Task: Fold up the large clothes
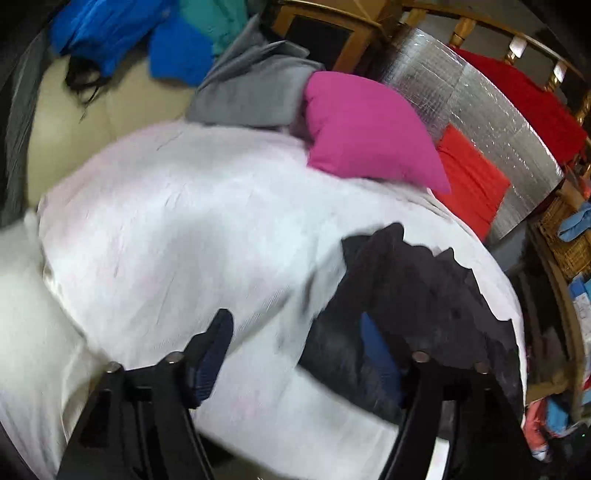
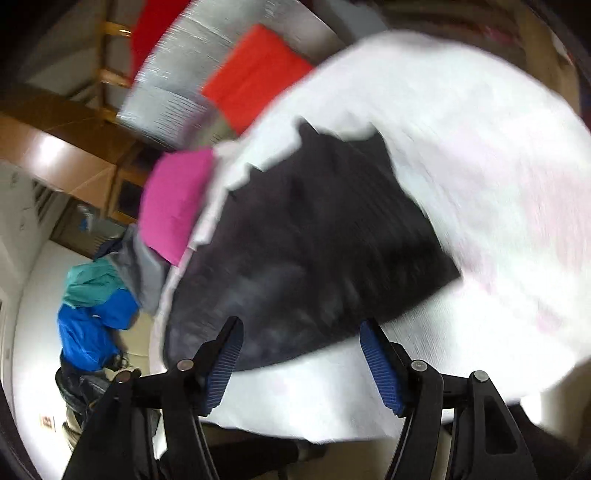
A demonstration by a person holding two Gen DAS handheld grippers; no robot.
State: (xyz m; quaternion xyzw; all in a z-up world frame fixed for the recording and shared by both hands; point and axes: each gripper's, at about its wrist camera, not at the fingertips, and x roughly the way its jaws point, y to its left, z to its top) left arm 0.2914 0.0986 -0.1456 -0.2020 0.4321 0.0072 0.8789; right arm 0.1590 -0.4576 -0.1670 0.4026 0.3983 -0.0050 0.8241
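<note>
A dark grey garment [image 1: 406,302] lies folded and flat on a white sheet [image 1: 166,221] that covers the work surface. In the left wrist view it sits at the lower right, and my left gripper [image 1: 295,332] hangs above its left edge, open, with nothing between the blue pads [image 1: 210,354]. In the right wrist view the same garment [image 2: 314,240] fills the middle on the white sheet [image 2: 480,147]. My right gripper [image 2: 299,328] stands open over its near edge, pads [image 2: 380,365] apart and clear of the cloth. Both views are blurred by motion.
A folded pink cloth [image 1: 362,129], a red cloth [image 1: 469,177] and a grey garment [image 1: 251,92] lie at the sheet's far side. Blue and teal clothes [image 1: 110,33] are piled beyond. A silver foil mat [image 1: 498,110], wooden chairs and a wicker basket [image 1: 569,236] stand at the right.
</note>
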